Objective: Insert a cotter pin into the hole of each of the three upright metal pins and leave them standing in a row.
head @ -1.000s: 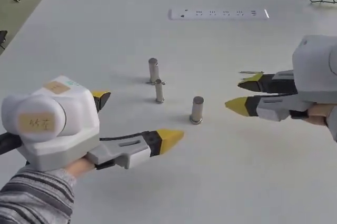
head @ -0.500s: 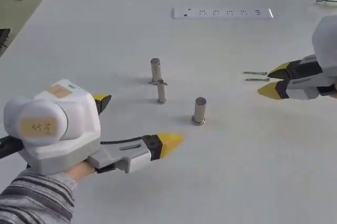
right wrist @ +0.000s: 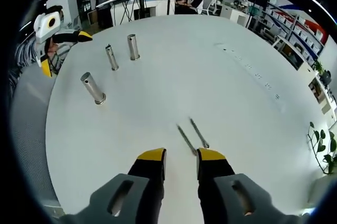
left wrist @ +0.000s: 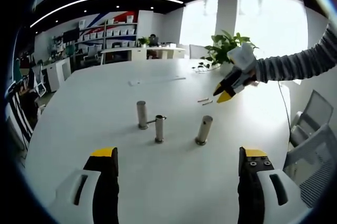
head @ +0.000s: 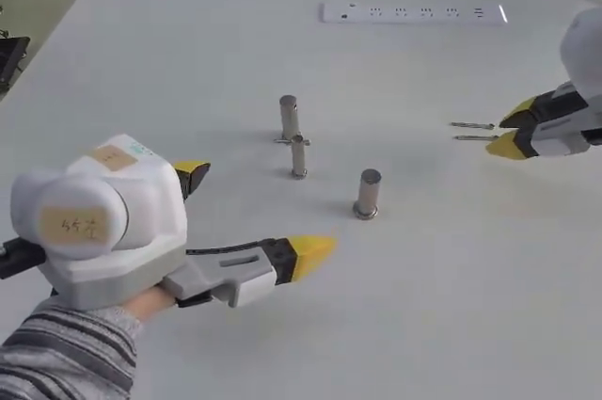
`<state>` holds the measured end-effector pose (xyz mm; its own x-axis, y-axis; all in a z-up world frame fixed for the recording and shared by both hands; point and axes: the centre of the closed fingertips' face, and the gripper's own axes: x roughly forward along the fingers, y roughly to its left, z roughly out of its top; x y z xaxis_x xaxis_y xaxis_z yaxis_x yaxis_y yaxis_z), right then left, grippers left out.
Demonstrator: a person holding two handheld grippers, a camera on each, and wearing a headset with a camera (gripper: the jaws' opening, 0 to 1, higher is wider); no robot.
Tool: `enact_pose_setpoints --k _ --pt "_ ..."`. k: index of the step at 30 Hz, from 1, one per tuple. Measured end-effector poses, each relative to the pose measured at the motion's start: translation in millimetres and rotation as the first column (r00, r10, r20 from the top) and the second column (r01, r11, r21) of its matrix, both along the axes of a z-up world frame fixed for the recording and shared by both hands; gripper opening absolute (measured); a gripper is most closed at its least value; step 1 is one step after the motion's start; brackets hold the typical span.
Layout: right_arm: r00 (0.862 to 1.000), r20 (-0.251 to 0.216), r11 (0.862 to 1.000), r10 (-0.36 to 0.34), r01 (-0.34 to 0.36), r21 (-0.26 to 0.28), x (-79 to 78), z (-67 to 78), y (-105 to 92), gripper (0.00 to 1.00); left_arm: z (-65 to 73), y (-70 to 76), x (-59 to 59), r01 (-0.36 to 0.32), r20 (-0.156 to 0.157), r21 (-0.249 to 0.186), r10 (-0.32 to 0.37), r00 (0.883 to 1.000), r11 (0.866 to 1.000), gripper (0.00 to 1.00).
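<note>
While hovering with right gripper point(right wrist: 180, 154) jaws slightly parted and empty, faces loose cotter pins point(right wrist: 187, 139) just at twelve o'clock, upright metal pins point(right wrist: 93, 88) at ten, with left gripper point(left wrist: 178, 153) wide open: probably pickup step, next needing a close on one.

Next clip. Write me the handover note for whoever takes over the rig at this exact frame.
Left gripper: jaws wide open, empty, facing the three metal pins.
Right gripper: open, empty, tips at the two loose cotter pins lying on the table.
Far pin, middle pin and near pin stand upright.
Done: middle pin seems to carry a fitted cotter pin.
Left: fit far and near pins.
</note>
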<state>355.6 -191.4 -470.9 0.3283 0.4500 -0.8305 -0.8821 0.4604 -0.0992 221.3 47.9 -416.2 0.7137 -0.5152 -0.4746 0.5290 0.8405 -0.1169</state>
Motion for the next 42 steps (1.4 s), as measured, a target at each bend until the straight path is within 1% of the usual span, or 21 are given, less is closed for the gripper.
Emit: enact_pose_setpoints --k 2,6,9,12,14,16,19,22,24,26,29,30,32,35,37,38,39,42 --pt "1.0 -0.006 1.0 0.02 -0.02 -0.019 1.7 -4.4 -0.6 0.18 -0.5 0.2 0.1 0.002 -0.003 0.0 -0.002 1.0 1.0 0.93" --pt "0.999 -0.014 0.998 0.037 -0.037 -0.049 6.2 -11.4 -2.5 0.16 -1.8 0.8 0.4 0.0 -0.008 -0.002 0.0 1.0 1.0 0.92" --pt "0.999 -0.019 0.998 0.033 -0.034 -0.047 8.2 -13.6 -0.7 0.15 -3.7 0.7 0.2 0.0 -0.014 -0.004 0.0 1.0 1.0 0.91" --pt "0.999 -0.02 0.997 0.046 -0.047 -0.059 13.2 -17.7 -0.7 0.13 -5.9 0.5 0.1 0.004 -0.019 0.004 -0.003 1.0 1.0 0.89" --pt "0.998 -0.026 0.997 0.049 -0.05 -0.058 16.2 -19.1 0.0 0.13 -5.8 -0.1 0.3 0.005 -0.019 0.0 -0.005 1.0 1.0 0.89" --pt "0.998 -0.03 0.996 0.059 -0.061 -0.064 16.5 -20.2 0.0 0.12 -5.8 0.0 0.7 0.003 -0.019 -0.001 -0.003 1.0 1.0 0.89" --pt "0.996 -0.032 0.992 0.087 -0.089 -0.092 16.5 -22.6 -1.9 0.11 -6.4 0.0 0.6 0.002 -0.022 -0.003 -0.002 1.0 1.0 0.88" --pt "0.994 -0.043 0.989 0.101 -0.105 -0.107 14.2 -25.6 -1.0 0.1 -7.6 -0.5 -0.4 0.003 -0.025 -0.003 -0.003 1.0 1.0 0.88" --pt "0.994 -0.045 0.989 0.102 -0.106 -0.105 14.0 -24.3 0.6 0.07 -8.4 -0.9 -1.2 0.004 -0.029 -0.007 -0.004 1.0 1.0 0.88" --pt "0.993 -0.059 0.988 0.106 -0.112 -0.105 12.3 -24.8 0.8 0.05 -8.4 -0.9 -1.4 0.001 -0.034 -0.012 -0.002 0.999 1.0 0.87" --pt "0.991 -0.075 0.987 0.112 -0.119 -0.105 11.2 -25.8 0.9 0.02 -5.6 -1.0 0.1 -0.003 -0.027 -0.022 0.002 1.0 1.0 0.87" --pt "0.99 -0.088 0.987 0.115 -0.123 -0.102 8.6 -26.1 2.0 0.01 -5.3 -1.0 0.4 -0.003 -0.027 -0.023 0.003 1.0 1.0 0.87" --pt "0.99 -0.091 0.987 0.109 -0.118 -0.105 8.6 -25.6 1.9 0.0 -5.6 -0.9 0.4 -0.002 -0.029 -0.021 0.002 1.0 1.0 0.87" --pt "0.991 -0.107 0.991 0.083 -0.094 -0.096 7.7 -24.9 2.0 0.0 -6.5 -0.7 -0.2 -0.002 -0.034 -0.021 0.001 0.999 1.0 0.86" --pt "0.992 -0.103 0.993 0.069 -0.078 -0.089 10.1 -25.2 0.7 0.0 -6.7 -0.7 -0.9 -0.002 -0.037 -0.021 0.001 0.999 1.0 0.86" --pt "0.991 -0.124 0.996 0.044 -0.053 -0.07 8.6 -25.4 1.3 0.0 -6.6 -0.9 -1.4 -0.001 -0.037 -0.022 0.0 0.999 1.0 0.85" --pt "0.991 -0.131 0.997 0.033 -0.041 -0.062 8.8 -25.5 1.7 0.0 -6.7 -1.2 -2.1 0.002 -0.039 -0.021 -0.003 0.999 1.0 0.85" --pt "0.992 -0.115 0.995 0.058 -0.066 -0.069 6.6 -25.6 2.5 0.0 -6.4 -1.1 -2.7 0.003 -0.039 -0.02 -0.004 0.999 1.0 0.84"
